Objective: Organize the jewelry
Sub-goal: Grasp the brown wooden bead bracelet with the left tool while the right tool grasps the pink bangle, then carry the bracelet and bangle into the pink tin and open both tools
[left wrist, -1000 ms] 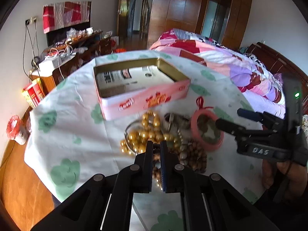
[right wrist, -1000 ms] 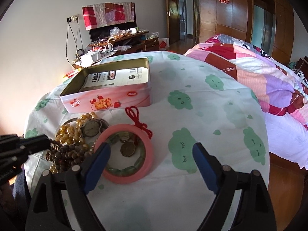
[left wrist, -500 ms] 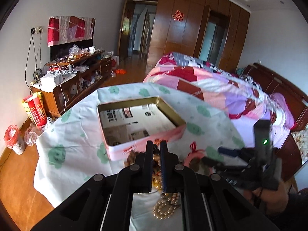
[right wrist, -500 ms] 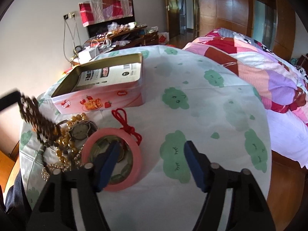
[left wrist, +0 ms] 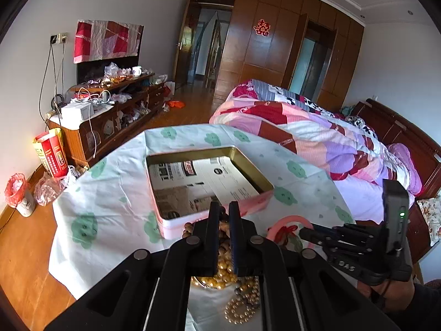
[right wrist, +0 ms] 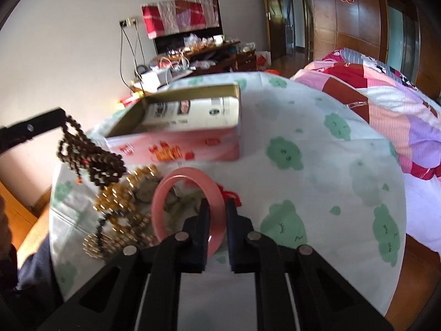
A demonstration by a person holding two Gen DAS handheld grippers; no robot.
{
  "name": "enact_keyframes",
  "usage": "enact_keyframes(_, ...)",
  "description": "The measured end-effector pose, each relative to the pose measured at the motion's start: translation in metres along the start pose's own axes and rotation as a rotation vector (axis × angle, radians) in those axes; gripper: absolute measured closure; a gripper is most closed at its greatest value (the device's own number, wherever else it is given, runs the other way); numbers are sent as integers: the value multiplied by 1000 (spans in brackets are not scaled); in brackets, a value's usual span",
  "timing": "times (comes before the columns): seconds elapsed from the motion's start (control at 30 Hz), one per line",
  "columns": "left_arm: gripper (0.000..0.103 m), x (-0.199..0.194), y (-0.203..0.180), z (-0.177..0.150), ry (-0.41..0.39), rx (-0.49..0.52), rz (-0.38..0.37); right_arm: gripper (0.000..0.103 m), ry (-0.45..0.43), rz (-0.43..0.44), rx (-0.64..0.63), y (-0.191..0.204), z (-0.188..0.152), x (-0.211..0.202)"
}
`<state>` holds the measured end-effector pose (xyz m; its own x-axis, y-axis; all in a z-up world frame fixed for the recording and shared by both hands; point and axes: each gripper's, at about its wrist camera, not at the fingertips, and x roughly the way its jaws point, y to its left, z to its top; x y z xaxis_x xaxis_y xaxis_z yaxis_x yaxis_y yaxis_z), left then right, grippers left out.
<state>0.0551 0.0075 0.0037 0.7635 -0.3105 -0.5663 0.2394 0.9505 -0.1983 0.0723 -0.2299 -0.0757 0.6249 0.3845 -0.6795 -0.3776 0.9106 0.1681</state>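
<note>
My left gripper is shut on a dark brown bead strand and holds it in the air near the front left corner of the open pink tin; the tin shows in both views. My right gripper is shut on the rim of a pink bangle that lies on the cloth; the bangle also shows in the left wrist view. Gold beads, a watch and a pearl strand lie in a pile beside the bangle.
The table wears a white cloth with green clouds. A bed with a patchwork quilt stands right of it. A cluttered wooden cabinet is at the back left. The tin has paper in its bottom.
My left gripper has lifted the brown bead strand off the pile and up toward the tin. My right gripper has closed from wide open onto the pink bangle's rim.
</note>
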Motion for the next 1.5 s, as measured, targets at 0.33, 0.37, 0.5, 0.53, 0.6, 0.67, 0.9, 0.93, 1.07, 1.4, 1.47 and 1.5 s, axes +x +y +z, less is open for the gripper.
enact_keyframes(0.33,98,1,7,20,-42,17,20,90,-60,50,35,-3,26,-16)
enact_keyframes(0.37,98,3,7,22,-43,18,22,90,-61,54,36,-4,28,-16)
enact_keyframes(0.5,98,9,10,28,-48,27,32,90,-75,60,33,-6,41,-14)
enact_keyframes(0.53,98,11,11,30,-48,28,37,90,-79,63,32,-6,45,-13)
enact_keyframes(0.6,98,16,13,35,-51,30,42,90,-88,60,24,-6,52,-12)
enact_keyframes(0.67,98,20,14,41,-61,40,54,90,-96,62,23,-7,60,-10)
enact_keyframes(0.9,98,41,23,54,-54,45,86,90,-105,61,5,-6,89,3)
enact_keyframes(0.93,98,45,23,55,-53,49,95,90,-101,68,7,-6,93,7)
enact_keyframes(1.07,98,59,28,57,-39,53,118,90,-93,70,-1,-5,102,19)
enact_keyframes(1.4,98,85,33,59,-9,63,161,90,-64,65,-27,3,126,53)
enact_keyframes(1.47,98,90,34,59,0,64,168,90,-57,63,-33,4,127,58)
enact_keyframes(1.5,98,92,35,60,4,64,170,90,-50,61,-35,4,128,62)
